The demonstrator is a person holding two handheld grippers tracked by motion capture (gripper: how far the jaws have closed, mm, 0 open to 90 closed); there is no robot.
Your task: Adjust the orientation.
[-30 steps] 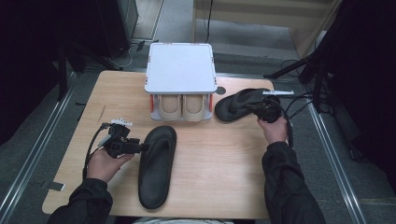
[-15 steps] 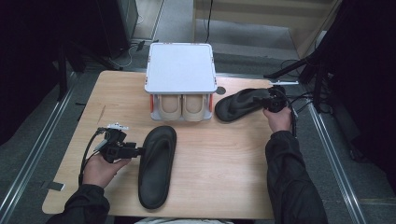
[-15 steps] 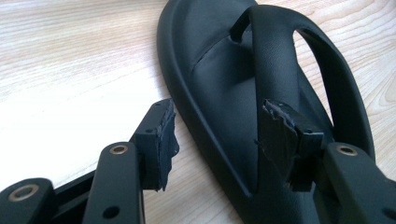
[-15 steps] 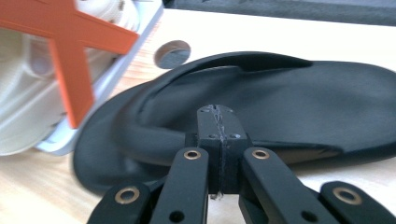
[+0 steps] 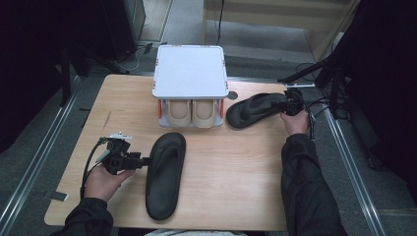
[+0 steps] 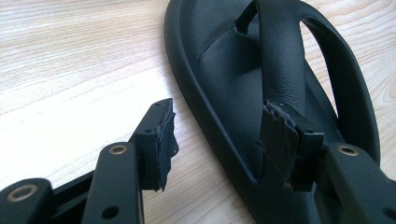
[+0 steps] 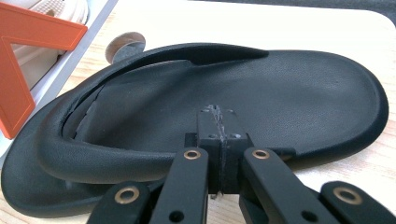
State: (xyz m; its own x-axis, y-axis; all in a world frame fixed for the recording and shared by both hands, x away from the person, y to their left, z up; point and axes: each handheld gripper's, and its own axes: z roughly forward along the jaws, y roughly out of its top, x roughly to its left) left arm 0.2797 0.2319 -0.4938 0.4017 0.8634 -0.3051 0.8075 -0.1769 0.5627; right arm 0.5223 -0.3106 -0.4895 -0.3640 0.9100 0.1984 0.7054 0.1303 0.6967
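- Your left gripper (image 5: 145, 160), jaws spread, straddles the rim of the near black rubber flip-flop sandal (image 5: 164, 173) lying on the light wooden tabletop (image 5: 236, 172).
- Your right gripper (image 5: 291, 101), pressed together, looks clamped on the far black sandal's (image 5: 253, 110) edge beside the white shoe rack (image 5: 191, 73).
- Risk: a thin rim pinch may slip as you lift.
- The right gripper view reveals touching pads (image 7: 219, 126); the high view blurs them.

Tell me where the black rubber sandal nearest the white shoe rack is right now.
In the high view the black rubber sandal lies at the table's right rear, just right of the white shoe rack, with the right gripper at its far end.
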